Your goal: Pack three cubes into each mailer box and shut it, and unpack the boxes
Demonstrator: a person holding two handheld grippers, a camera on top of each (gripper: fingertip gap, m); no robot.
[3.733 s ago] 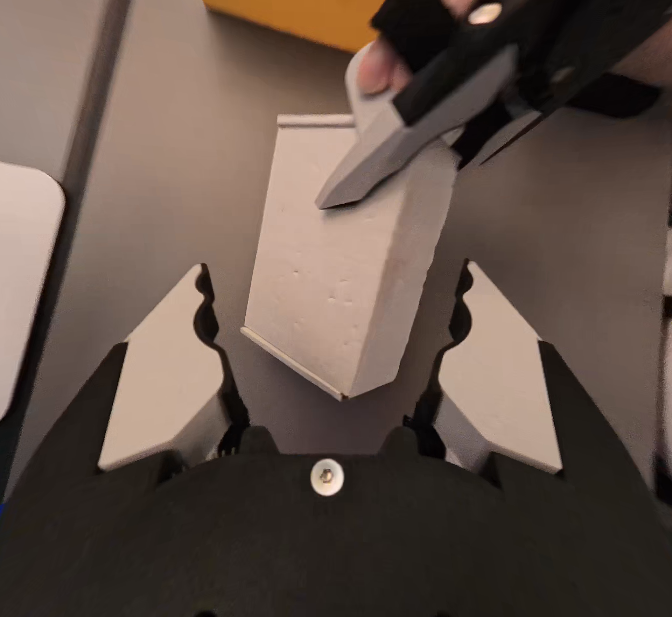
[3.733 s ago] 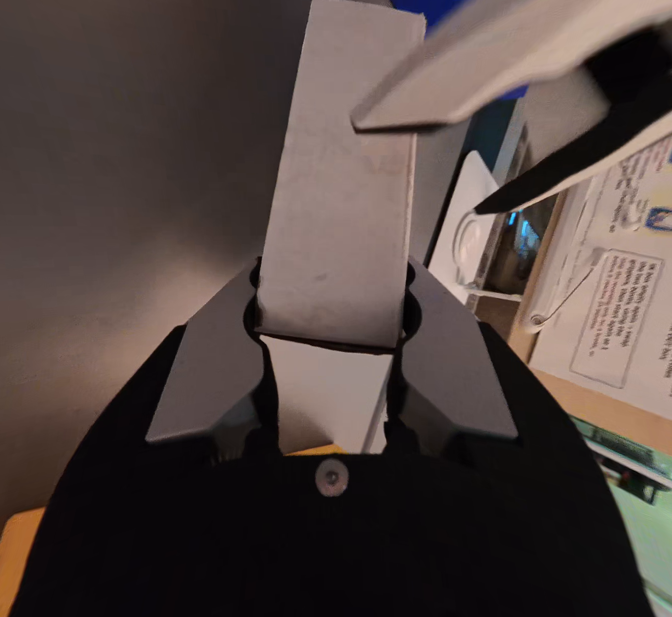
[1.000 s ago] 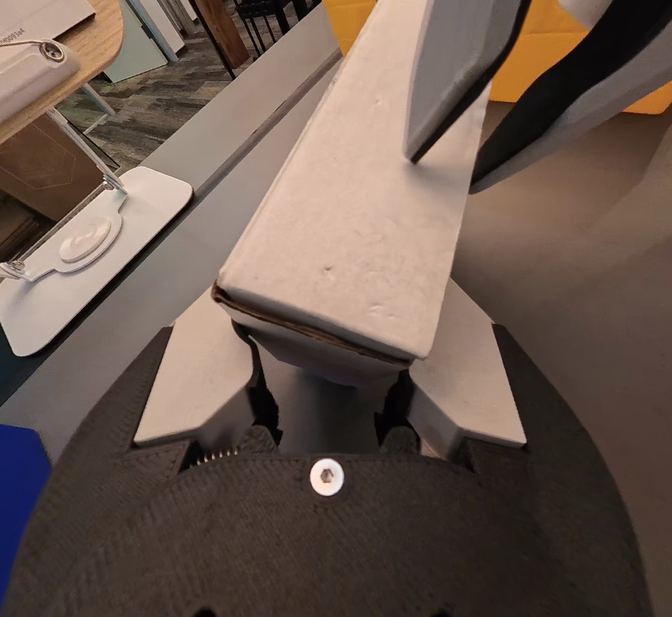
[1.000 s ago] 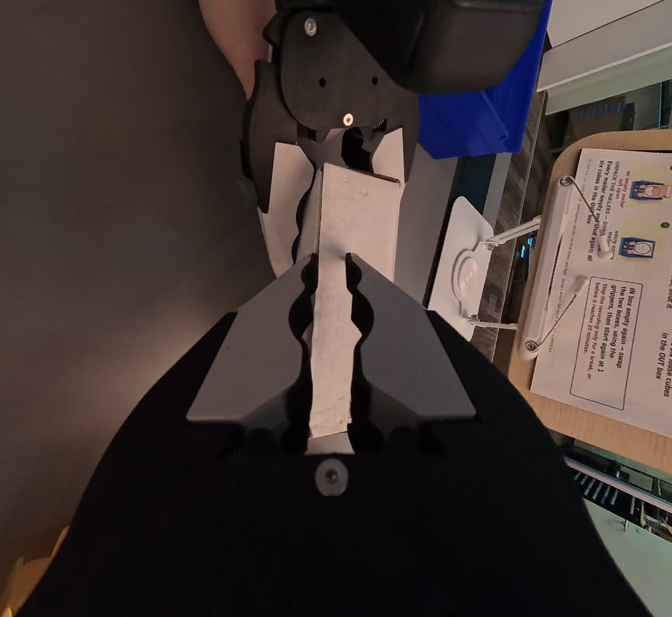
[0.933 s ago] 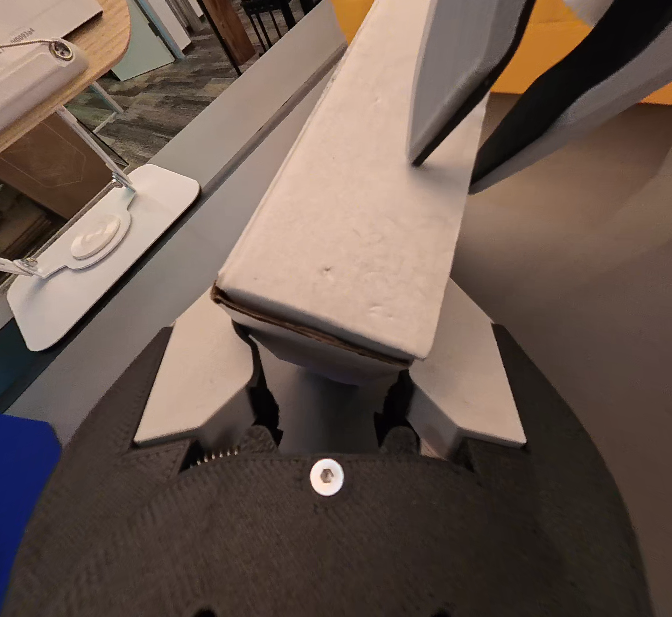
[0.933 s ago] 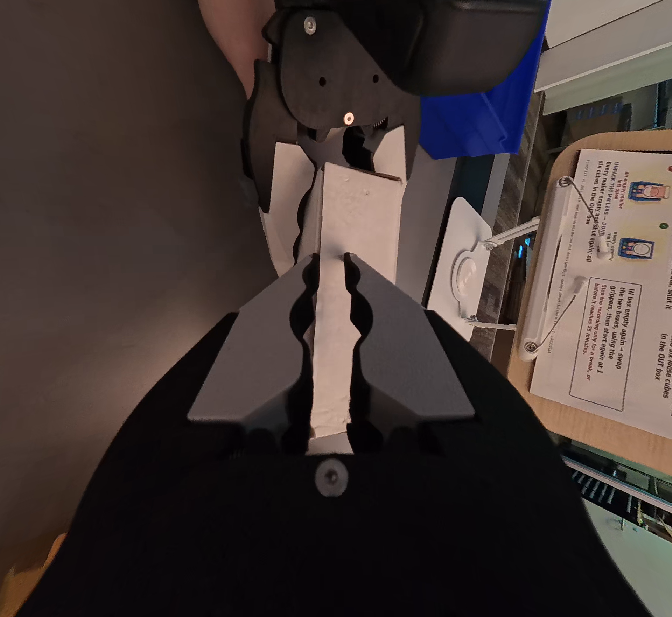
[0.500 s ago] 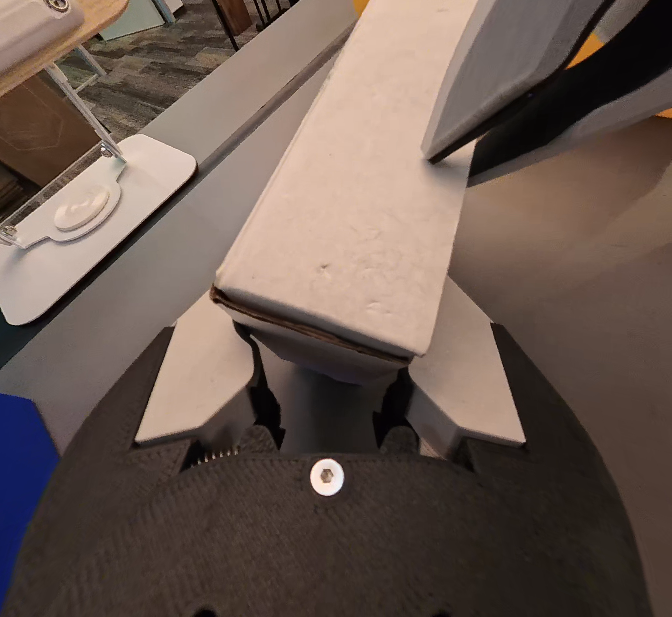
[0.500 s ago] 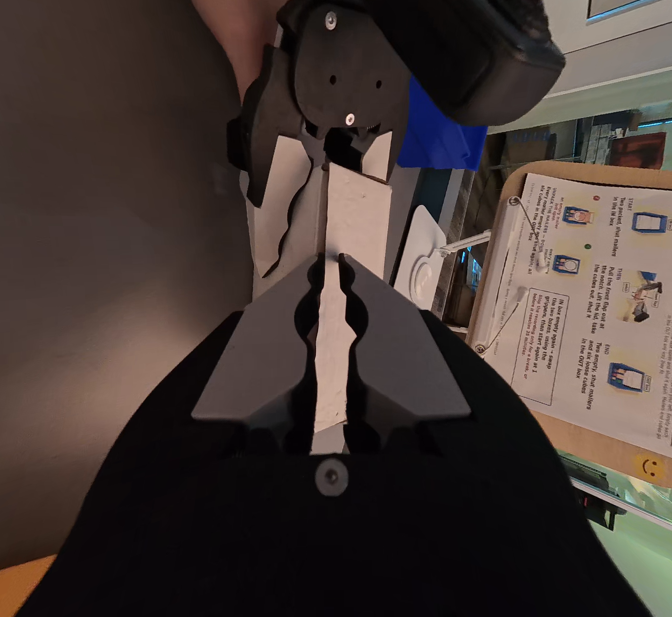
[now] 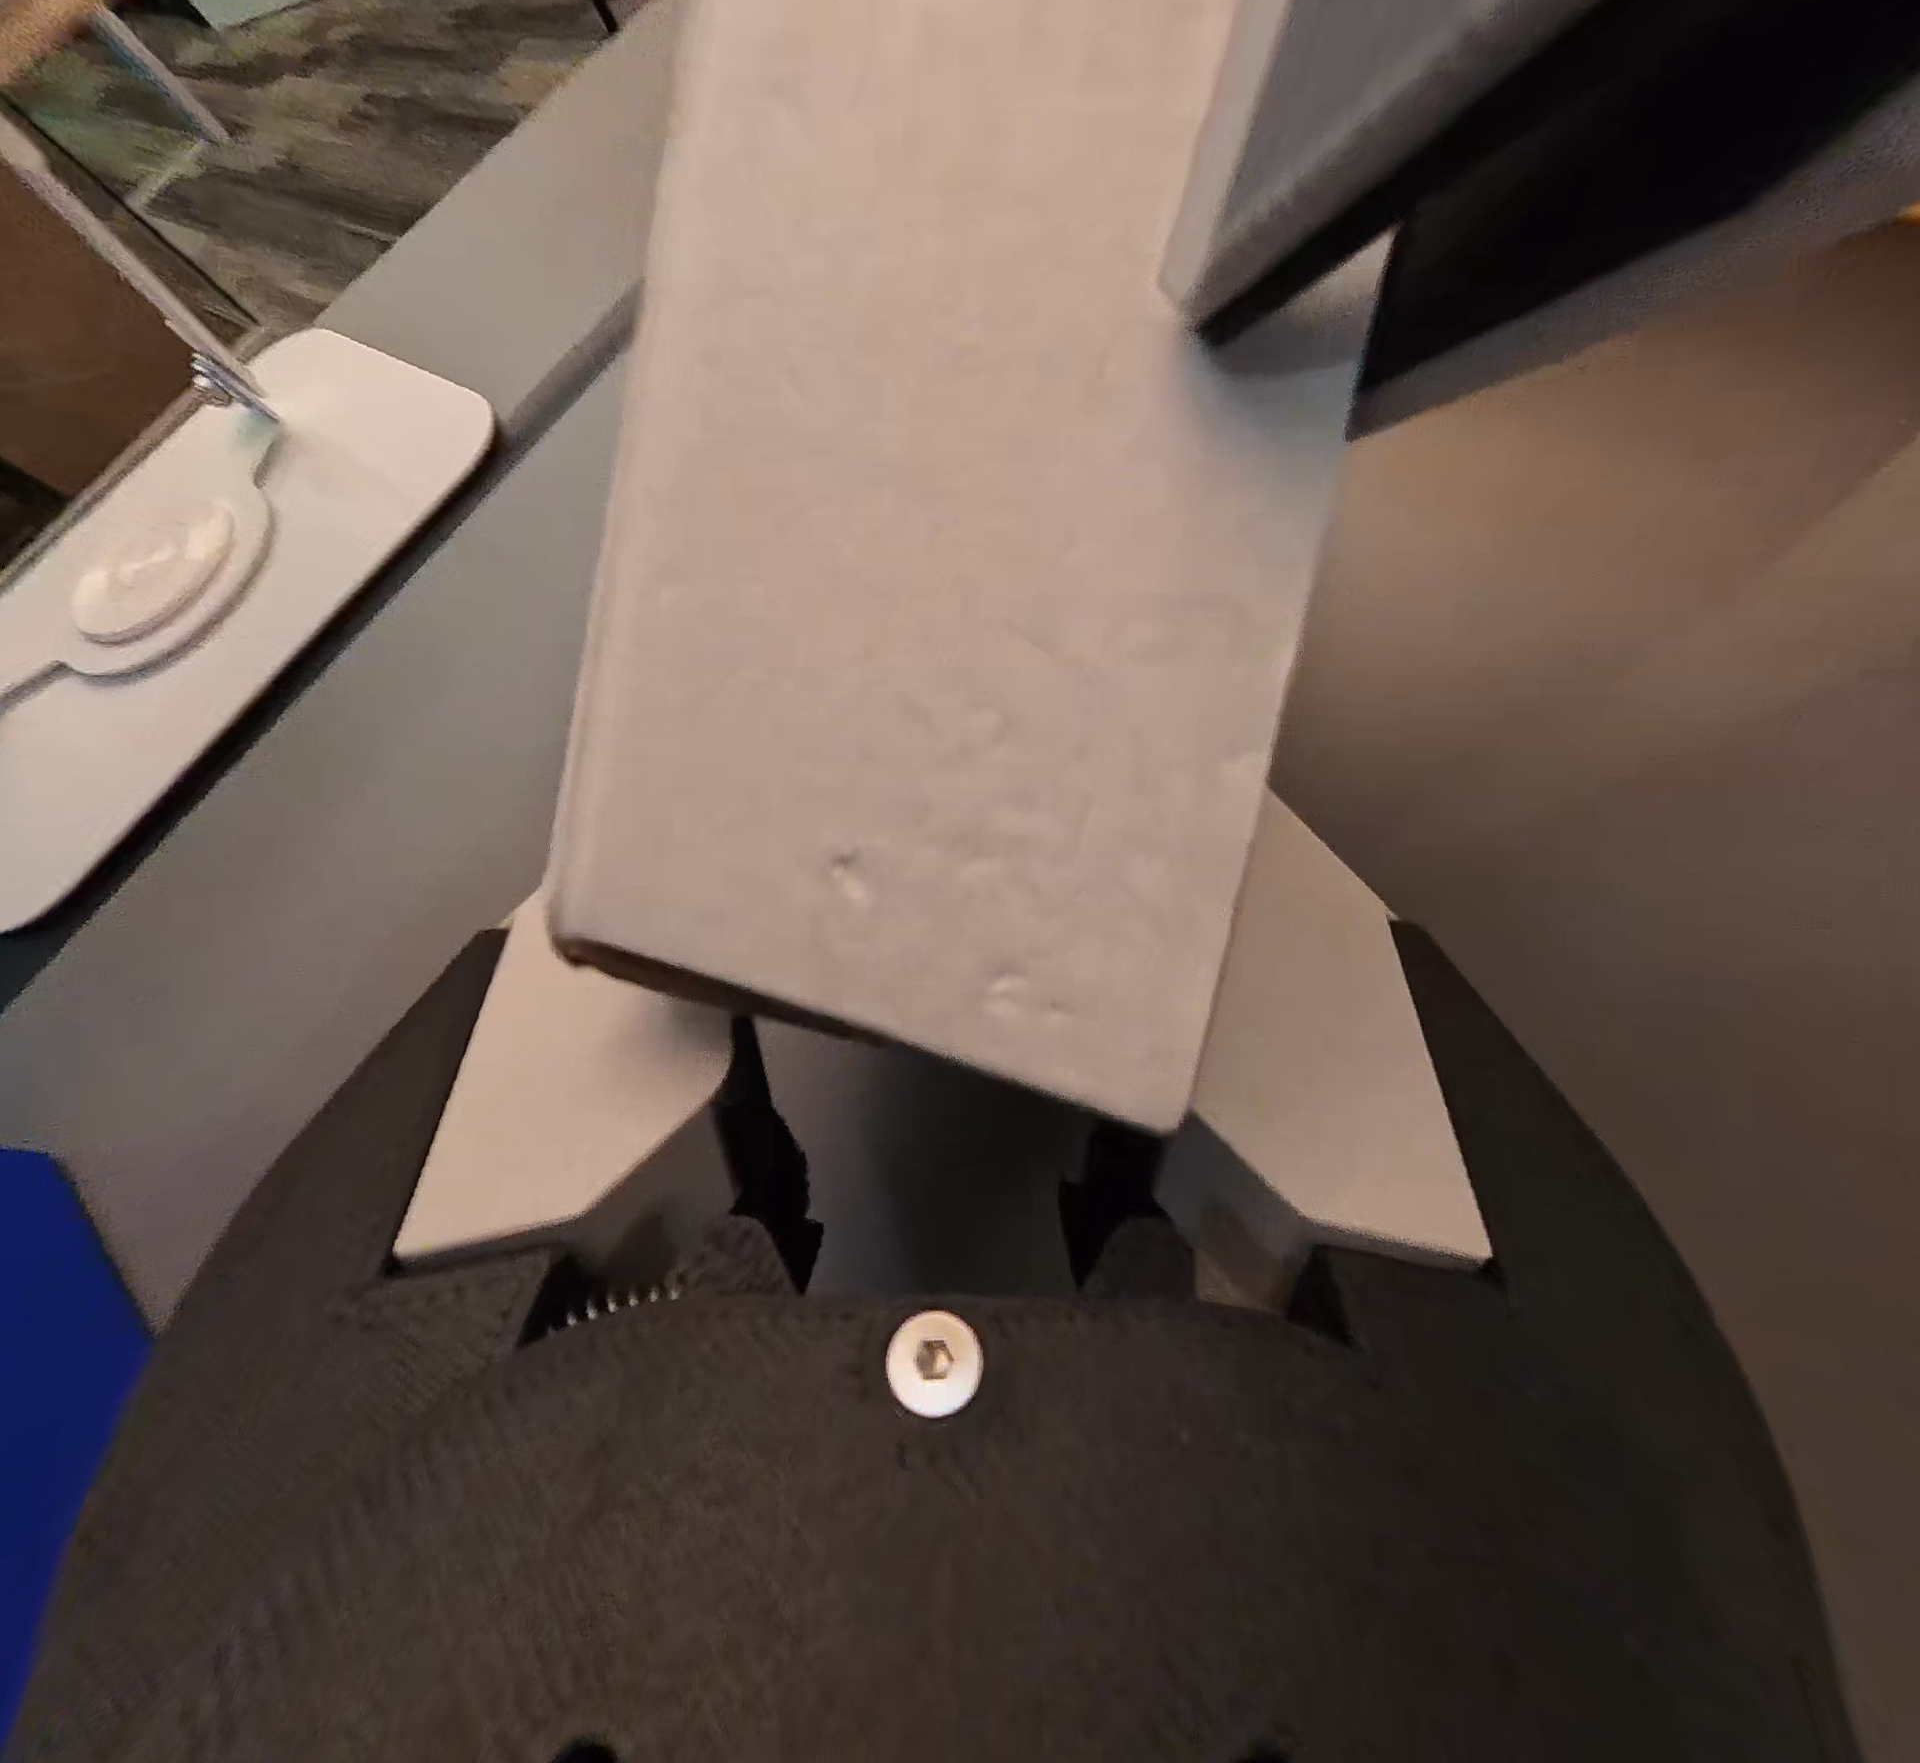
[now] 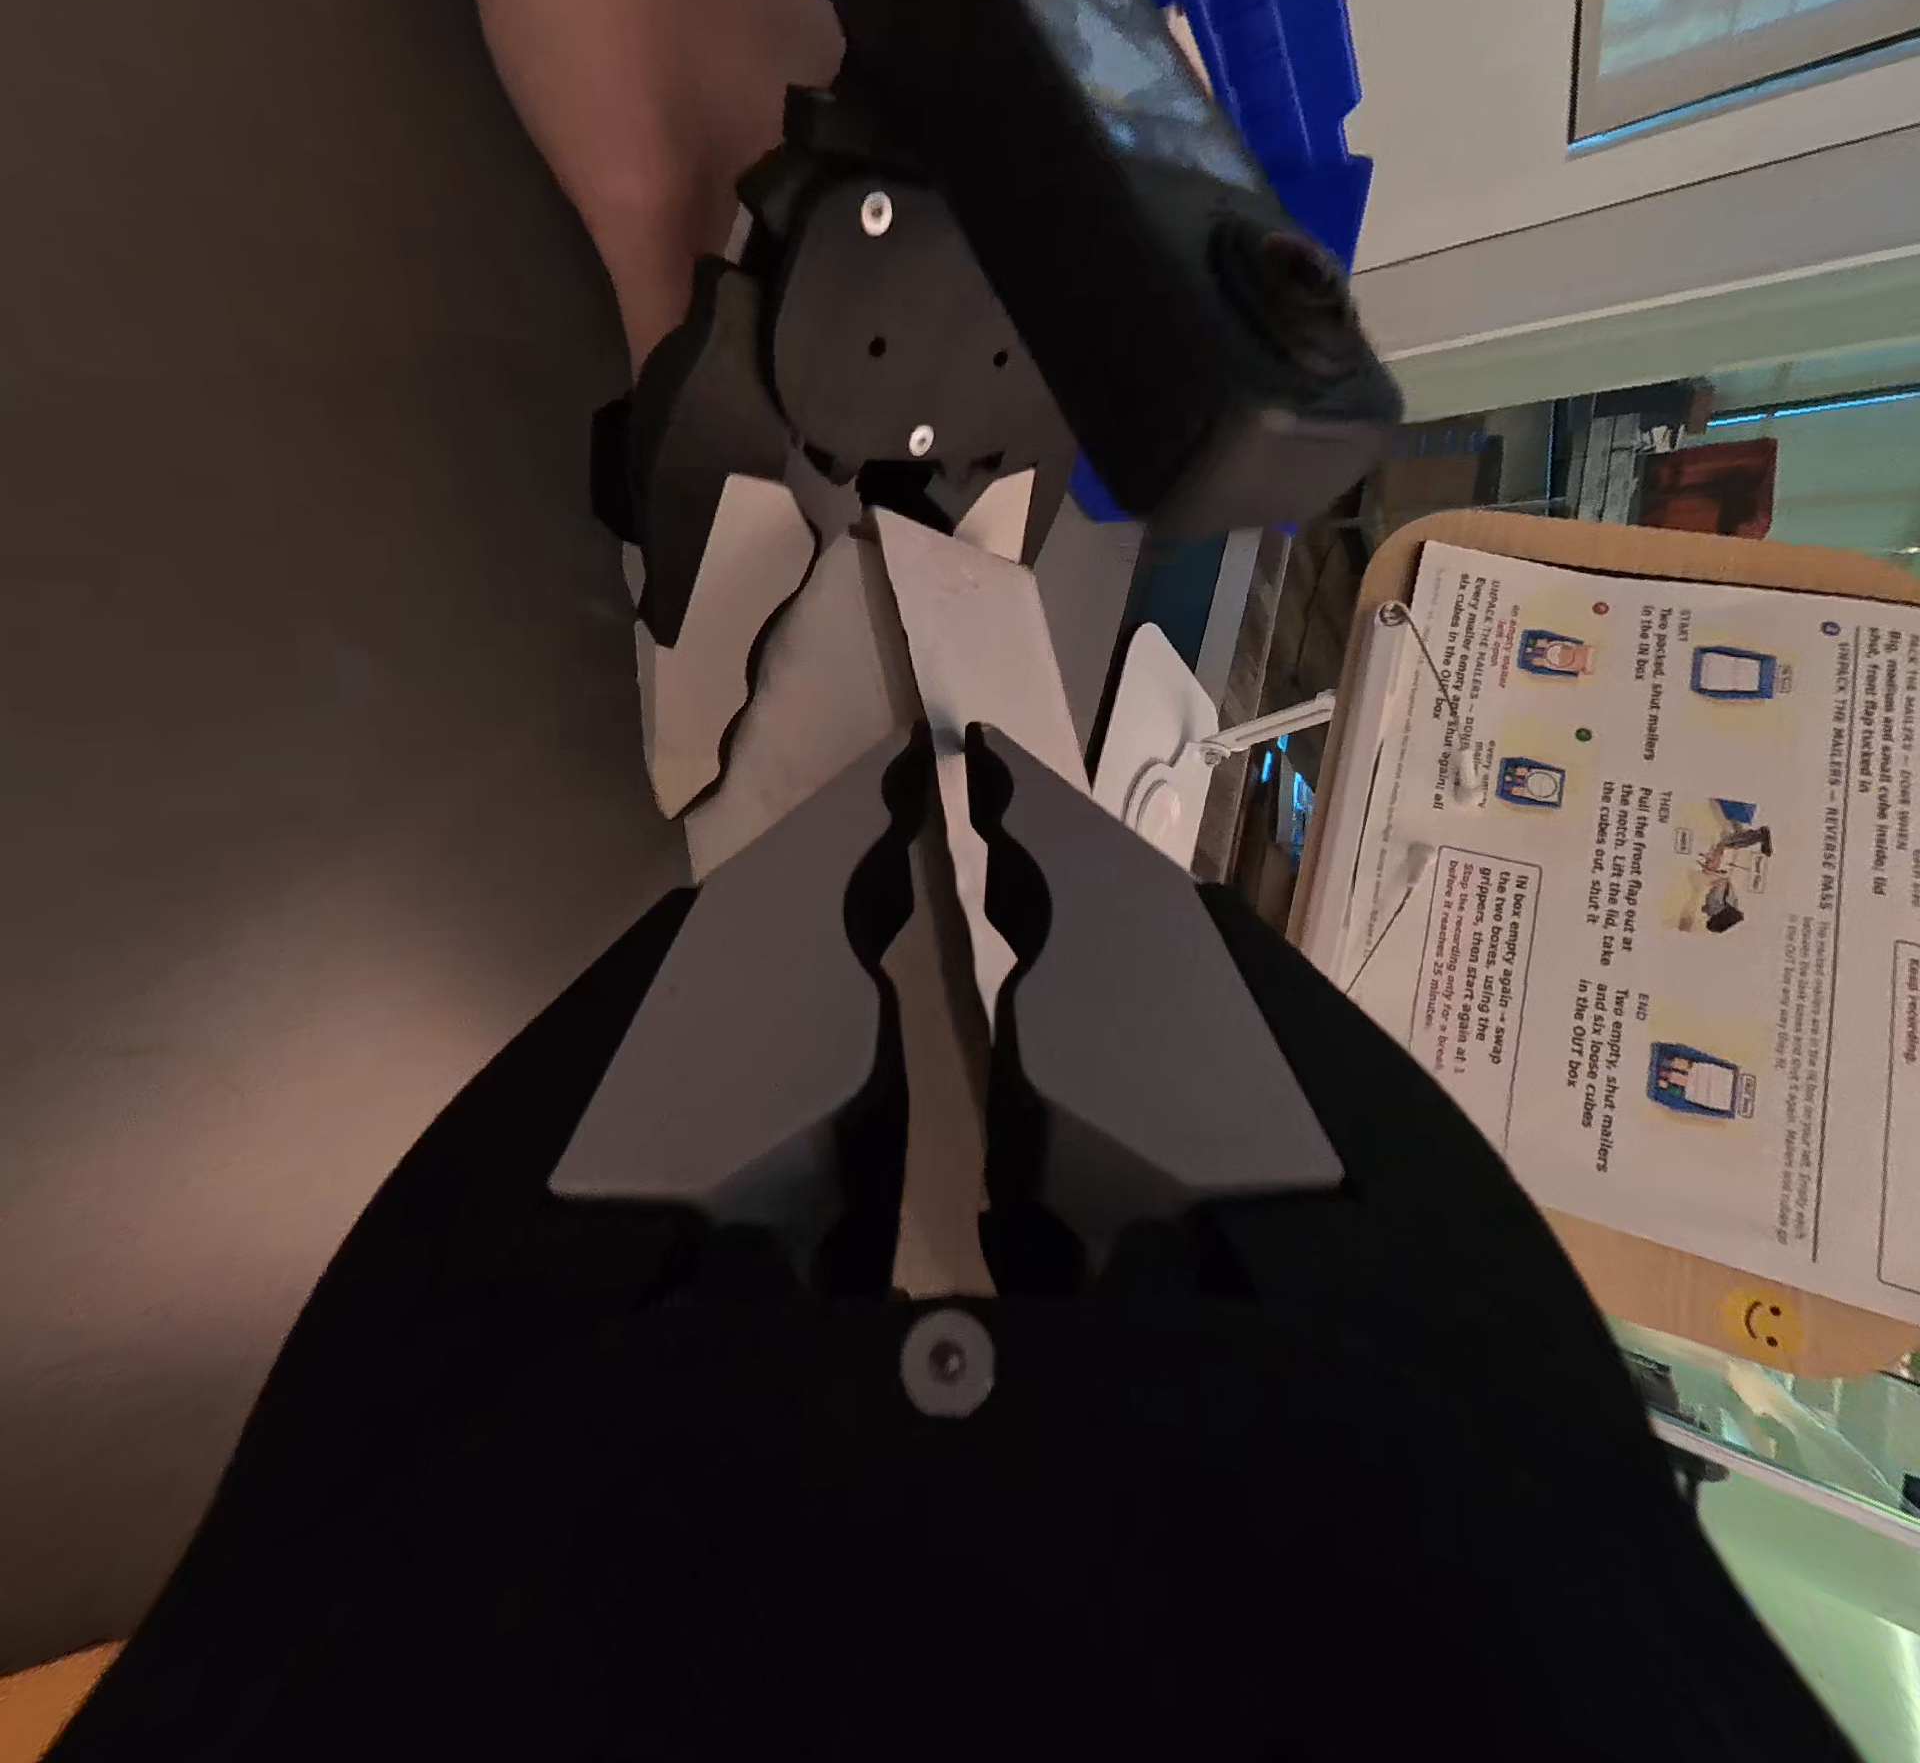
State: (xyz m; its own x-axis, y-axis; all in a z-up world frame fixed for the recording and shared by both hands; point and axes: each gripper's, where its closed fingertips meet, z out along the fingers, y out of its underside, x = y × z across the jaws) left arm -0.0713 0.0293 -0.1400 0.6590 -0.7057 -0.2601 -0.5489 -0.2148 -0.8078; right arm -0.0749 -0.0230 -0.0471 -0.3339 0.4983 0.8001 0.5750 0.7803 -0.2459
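Our left gripper (image 9: 914, 1017) and right gripper (image 10: 940, 882) each clamp the white mailer box (image 9: 935, 508); only the right view shows the blue bin (image 10: 1247, 51), with open bench (image 10: 260, 570) to its left.

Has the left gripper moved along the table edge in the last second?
Yes. In the left wrist view the left gripper, shut on the white mailer box, has advanced: the white stand base on the floor now lies nearer, alongside it.
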